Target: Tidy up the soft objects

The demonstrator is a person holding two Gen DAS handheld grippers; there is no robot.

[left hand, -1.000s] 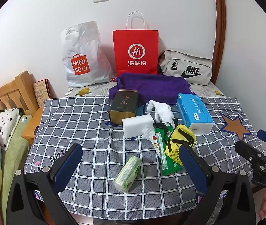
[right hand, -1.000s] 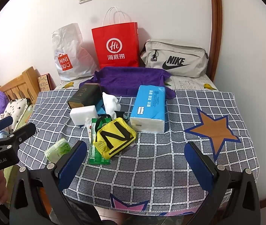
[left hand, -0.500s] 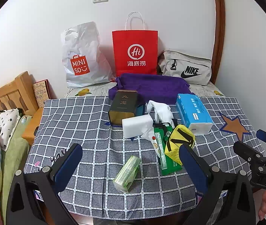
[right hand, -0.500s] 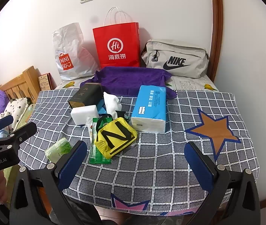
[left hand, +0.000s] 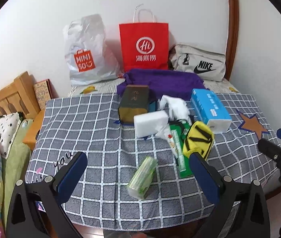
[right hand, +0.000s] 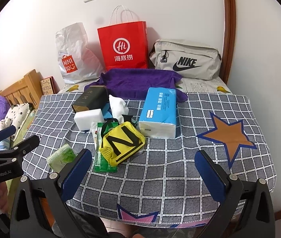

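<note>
Left gripper point(left hand: 137, 175) jaws wide, nothing btwn them, over near edge of checked cloth point(left hand: 92, 130). Right gripper point(right hand: 143, 170) same, wide & empty. Green tissue pack point(left hand: 142, 176) lies just ahead of left jaws; yellow pouch point(right hand: 123, 142) on green packet point(right hand: 101, 158), beside blue tissue box point(right hand: 158, 111)

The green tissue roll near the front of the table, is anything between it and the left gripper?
Nothing visible does. The green tissue roll lies alone on the checked cloth, ahead of the open left gripper; the yellow pouch sits off to the right.
</note>
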